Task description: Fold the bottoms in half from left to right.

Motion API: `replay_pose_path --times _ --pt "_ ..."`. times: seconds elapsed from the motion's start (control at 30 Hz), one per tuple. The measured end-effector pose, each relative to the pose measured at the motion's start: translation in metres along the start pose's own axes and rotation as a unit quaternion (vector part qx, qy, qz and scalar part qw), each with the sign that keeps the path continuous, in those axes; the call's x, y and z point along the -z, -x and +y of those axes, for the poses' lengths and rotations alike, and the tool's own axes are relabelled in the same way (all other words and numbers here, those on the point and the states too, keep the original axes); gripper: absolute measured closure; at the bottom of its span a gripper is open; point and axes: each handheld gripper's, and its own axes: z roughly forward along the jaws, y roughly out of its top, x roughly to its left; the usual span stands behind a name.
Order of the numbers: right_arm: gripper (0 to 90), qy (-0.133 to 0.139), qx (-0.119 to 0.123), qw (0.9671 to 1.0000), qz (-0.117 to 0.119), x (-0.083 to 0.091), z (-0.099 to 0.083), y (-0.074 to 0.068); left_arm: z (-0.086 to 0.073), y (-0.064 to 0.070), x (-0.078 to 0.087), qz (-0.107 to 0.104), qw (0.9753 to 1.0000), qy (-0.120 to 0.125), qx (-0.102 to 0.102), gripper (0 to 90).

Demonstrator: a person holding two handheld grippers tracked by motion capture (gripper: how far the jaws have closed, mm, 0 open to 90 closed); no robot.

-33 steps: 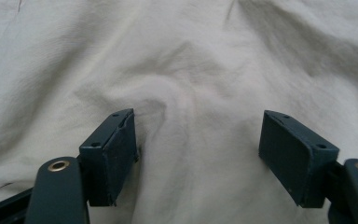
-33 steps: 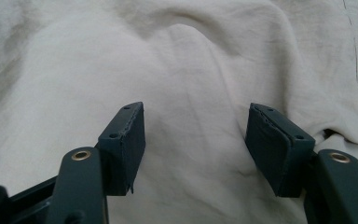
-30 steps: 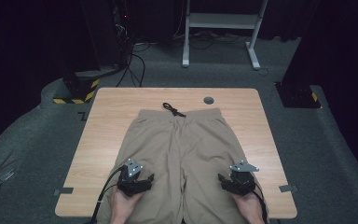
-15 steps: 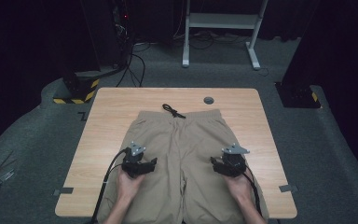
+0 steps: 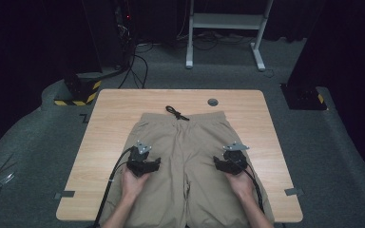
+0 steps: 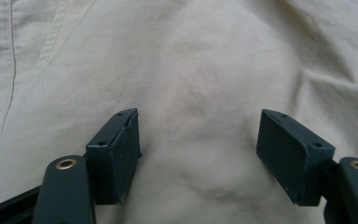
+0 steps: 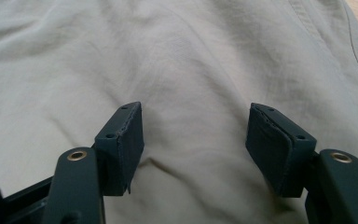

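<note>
Wooden counter (image 5: 104,118) carries khaki shorts (image 5: 183,137), waistband at 12 o'clock. Your left gripper (image 5: 148,160) and right gripper (image 5: 222,160) hover over the legs, jaws spread wide, gripping nothing.

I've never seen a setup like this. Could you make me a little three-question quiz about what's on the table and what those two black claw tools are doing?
1. True or false: the left gripper has its jaws clamped on the shorts.
2. Which lies beyond the waistband? A) black drawstring B) scissors C) mug
3. Fill in: the right gripper is over the shorts' ___ leg, as the person sees it.

Key: 1. False, both grippers stand open with cloth between the jaws. 2. A. 3. Right.
</note>
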Motion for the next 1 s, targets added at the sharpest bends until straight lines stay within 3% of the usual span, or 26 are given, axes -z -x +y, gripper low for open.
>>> replay_pose_path --times 0.17,0.3,0.6,0.7,0.8,0.83,1.0 --pt "36.1 0.015 -0.002 0.9999 -0.001 0.009 -0.013 -0.005 -0.012 0.006 0.008 -0.006 0.9998 0.018 -0.003 30.3" --pt "36.0 0.011 0.001 0.9999 0.002 0.021 -0.024 -0.012 -0.026 0.015 0.020 -0.010 0.9996 0.024 -0.005 30.3" --pt "35.4 0.010 0.009 0.9999 0.011 0.044 -0.047 -0.022 -0.040 0.026 0.041 -0.030 0.9993 0.005 -0.019 29.9" --pt "33.8 0.003 0.009 0.9998 0.019 0.045 -0.046 -0.020 -0.034 0.021 0.040 -0.045 0.9989 -0.002 -0.013 30.7" --pt "33.9 0.012 0.000 0.9995 0.028 0.044 -0.041 -0.017 -0.027 0.016 0.039 -0.038 0.9992 0.008 -0.012 30.6" --pt "34.5 0.022 -0.001 0.9994 0.026 0.044 -0.039 -0.016 -0.018 0.007 0.039 -0.034 0.9992 0.022 -0.004 30.6" --pt "35.3 0.033 0.002 0.9993 0.017 0.037 -0.031 -0.014 -0.002 -0.014 0.037 -0.012 0.9987 0.043 0.023 33.2"
